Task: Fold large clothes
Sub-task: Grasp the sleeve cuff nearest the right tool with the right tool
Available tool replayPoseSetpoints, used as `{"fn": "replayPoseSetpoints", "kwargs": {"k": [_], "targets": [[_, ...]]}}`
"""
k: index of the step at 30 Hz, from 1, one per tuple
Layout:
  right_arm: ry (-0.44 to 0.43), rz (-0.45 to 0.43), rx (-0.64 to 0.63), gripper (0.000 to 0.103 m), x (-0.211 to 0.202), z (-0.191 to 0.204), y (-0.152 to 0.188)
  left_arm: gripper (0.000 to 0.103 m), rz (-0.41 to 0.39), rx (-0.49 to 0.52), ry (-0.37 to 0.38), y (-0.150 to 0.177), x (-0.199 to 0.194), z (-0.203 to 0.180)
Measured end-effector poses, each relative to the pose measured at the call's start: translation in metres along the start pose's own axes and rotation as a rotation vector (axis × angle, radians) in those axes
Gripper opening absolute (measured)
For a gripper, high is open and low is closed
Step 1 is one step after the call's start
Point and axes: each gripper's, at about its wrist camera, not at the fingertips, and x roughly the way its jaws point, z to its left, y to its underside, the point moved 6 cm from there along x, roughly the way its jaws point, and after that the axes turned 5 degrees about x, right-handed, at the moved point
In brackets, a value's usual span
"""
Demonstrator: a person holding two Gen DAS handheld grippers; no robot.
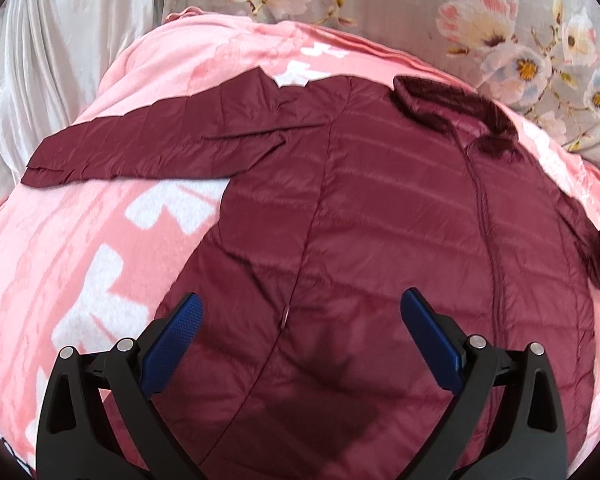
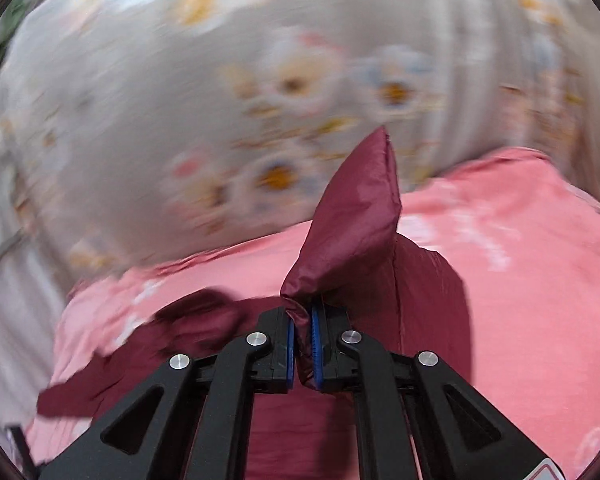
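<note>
Left wrist view: maroon quilted jacket point(image 1: 380, 208) lies flat on a pink blanket point(image 1: 100, 240), collar point(image 1: 452, 108) at the far end, hem nearest the camera, long axis running along the zip; one sleeve point(image 1: 148, 148) stretches out sideways. The left tongs point(image 1: 302, 304) hang wide open above the hem, holding nothing.

Right wrist view, blurred: right tongs point(image 2: 301, 326) are pinched tight on a puffy sleeve end point(image 2: 356, 216), lifted off the blanket. Light, soft, slick fabric likely slips; cuffs and hem corners look the surest holds.

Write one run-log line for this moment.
left gripper: open over maroon quilted jacket | right gripper: shut on jacket sleeve
</note>
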Motion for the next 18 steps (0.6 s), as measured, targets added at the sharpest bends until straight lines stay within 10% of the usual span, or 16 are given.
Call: {"fn": "replayPoseSetpoints", "kwargs": {"k": [9,18], "targets": [[-0.293,0.289,-0.198,0.007,0.078,0.175,0.12,0.097,-0.065,-0.037,0.028,-0.026,-0.01,0.01],[-0.327,0.509,-0.274,0.007,0.122,0.223,0.229,0.097,-0.089,-0.087,0.06,-0.041,-0.004,0.026]]}}
